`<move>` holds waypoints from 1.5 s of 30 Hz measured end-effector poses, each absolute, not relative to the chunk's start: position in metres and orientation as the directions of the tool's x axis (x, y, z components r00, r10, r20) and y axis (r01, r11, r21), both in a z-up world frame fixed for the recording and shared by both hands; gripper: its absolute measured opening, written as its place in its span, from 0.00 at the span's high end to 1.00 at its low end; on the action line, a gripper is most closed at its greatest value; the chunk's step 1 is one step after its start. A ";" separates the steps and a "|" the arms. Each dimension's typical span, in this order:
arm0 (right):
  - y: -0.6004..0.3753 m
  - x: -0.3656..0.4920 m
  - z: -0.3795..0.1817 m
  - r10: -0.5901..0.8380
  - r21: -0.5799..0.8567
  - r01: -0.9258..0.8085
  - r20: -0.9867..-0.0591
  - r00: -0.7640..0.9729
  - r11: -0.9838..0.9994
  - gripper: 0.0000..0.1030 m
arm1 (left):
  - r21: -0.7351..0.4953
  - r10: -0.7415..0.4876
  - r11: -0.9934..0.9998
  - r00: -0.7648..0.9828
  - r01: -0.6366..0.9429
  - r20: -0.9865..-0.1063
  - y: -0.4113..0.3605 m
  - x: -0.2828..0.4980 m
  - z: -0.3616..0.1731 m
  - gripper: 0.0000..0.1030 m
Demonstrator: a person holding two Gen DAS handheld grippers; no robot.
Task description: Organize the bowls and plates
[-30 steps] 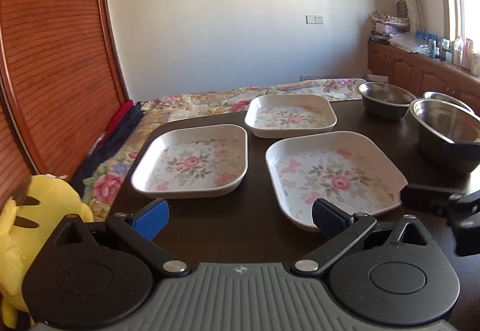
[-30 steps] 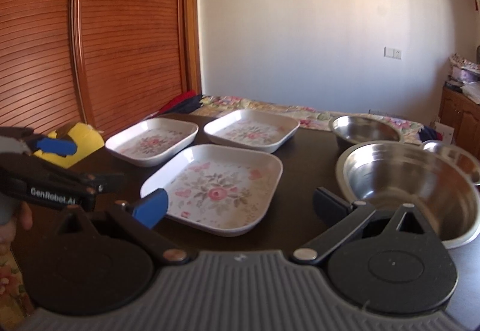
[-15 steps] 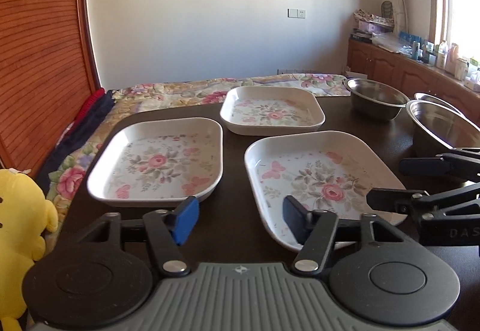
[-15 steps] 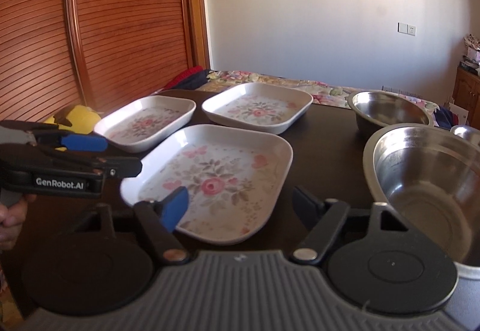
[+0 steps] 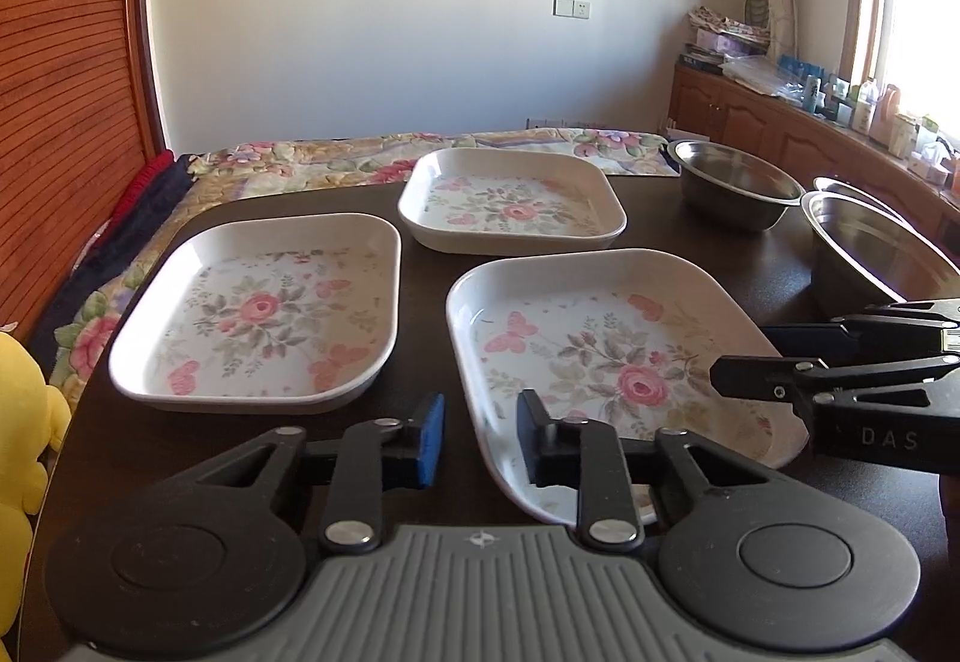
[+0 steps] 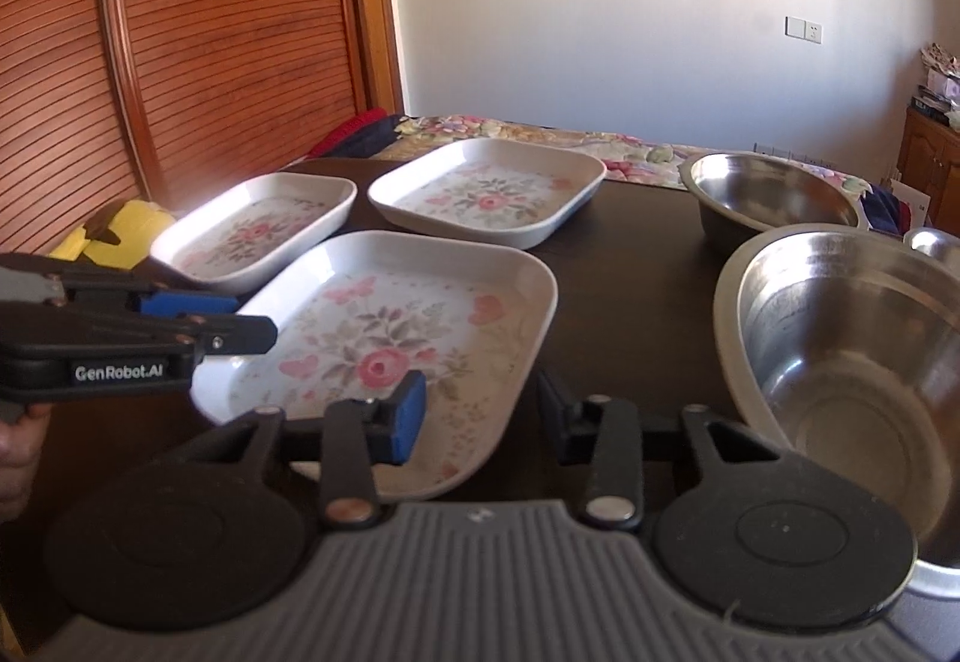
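Three white floral square plates lie on the dark table [image 5: 420,254]: a near-right plate [image 5: 606,356], a left plate [image 5: 264,314] and a far plate [image 5: 510,200]. My left gripper [image 5: 480,443] is open, its jaws either side of the near plate's left front rim, empty. My right gripper [image 6: 477,416] is open, astride the same plate's [image 6: 384,344] right front rim, empty. Three steel bowls stand at the right: a large one [image 6: 840,362], a far one [image 6: 768,194] and a third [image 6: 936,245] mostly hidden.
A floral bedspread [image 5: 420,152] lies beyond the table's far edge. A wooden slatted door [image 6: 210,32] is at the left, with a yellow plush toy [image 5: 24,410] below it. A cluttered wooden cabinet [image 5: 810,122] runs along the right wall.
Both grippers moved forward to the near plate and narrowed their jaws from wide open. The left one shifted right, the right one left.
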State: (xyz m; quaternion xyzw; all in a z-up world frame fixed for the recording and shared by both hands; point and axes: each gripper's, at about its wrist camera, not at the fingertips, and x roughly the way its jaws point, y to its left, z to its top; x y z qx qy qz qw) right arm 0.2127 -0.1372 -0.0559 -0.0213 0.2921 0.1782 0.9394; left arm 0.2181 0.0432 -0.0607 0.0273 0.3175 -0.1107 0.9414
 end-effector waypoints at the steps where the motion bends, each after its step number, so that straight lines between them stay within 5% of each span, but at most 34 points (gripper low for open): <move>1: -0.138 0.214 -0.056 0.322 0.067 -0.345 -0.558 0.765 0.936 0.65 | -0.019 -0.191 0.974 0.772 0.227 -0.606 0.043 0.219 -0.061 0.79; 16: -0.147 0.218 -0.058 0.331 0.130 -0.315 -0.566 0.755 0.940 0.84 | -0.049 -0.208 0.973 0.760 0.226 -0.615 0.044 0.212 -0.056 0.89; 45: -0.136 0.130 -0.053 0.380 0.147 -0.360 -0.535 0.754 0.921 0.84 | -0.037 -0.183 0.979 0.784 0.200 -0.593 0.062 0.115 -0.056 0.88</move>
